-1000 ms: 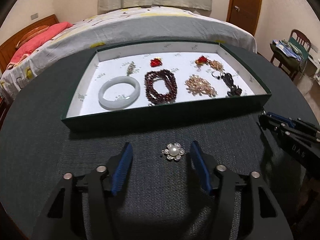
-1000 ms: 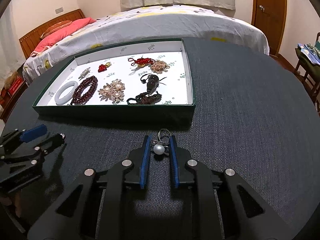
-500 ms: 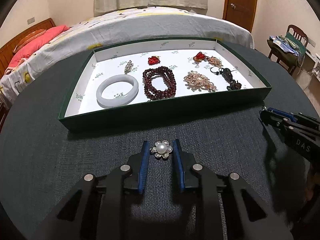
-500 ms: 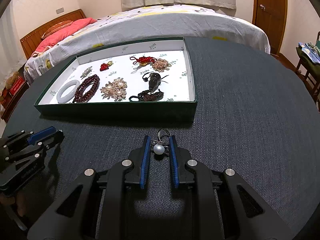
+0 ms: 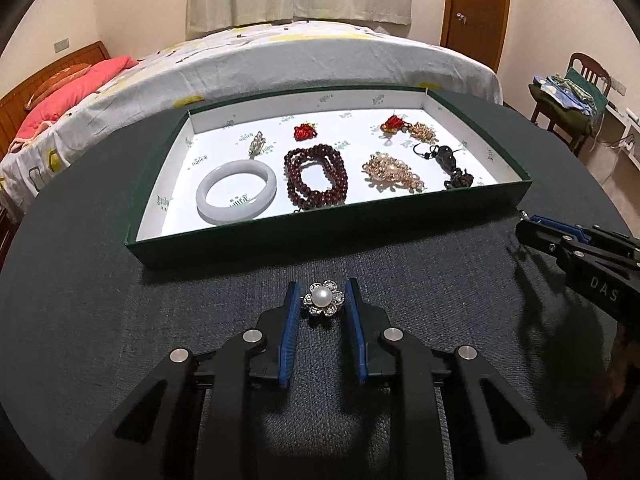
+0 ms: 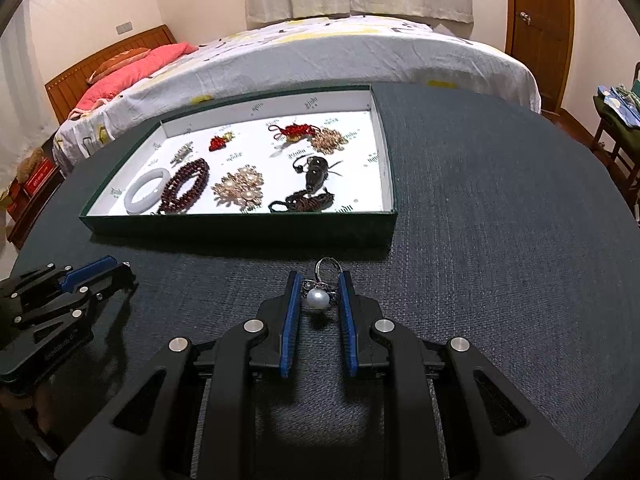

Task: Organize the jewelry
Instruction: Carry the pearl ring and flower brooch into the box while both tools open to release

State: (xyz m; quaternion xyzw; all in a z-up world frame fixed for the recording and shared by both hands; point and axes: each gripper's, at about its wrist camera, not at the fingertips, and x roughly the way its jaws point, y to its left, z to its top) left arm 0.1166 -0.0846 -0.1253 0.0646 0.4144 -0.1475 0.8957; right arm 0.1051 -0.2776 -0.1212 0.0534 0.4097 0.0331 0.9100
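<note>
Left tool (image 5: pixel 322 300) clenched on pearl flower brooch (image 5: pixel 322 299); right tool (image 6: pixel 319 294) clenched on pearl ring (image 6: pixel 319 295), both near the tray (image 5: pixel 328 236).

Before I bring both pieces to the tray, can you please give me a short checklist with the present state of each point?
1. Left gripper shut on the pearl flower brooch: ok.
2. Right gripper shut on the pearl ring: ok.
3. The two grippers apart from each other: ok.
4. Bare floor left in the tray for both pieces: ok, for example in front of the white bangle.
5. Both pieces high enough to pass over the tray's front wall: cannot tell.
</note>
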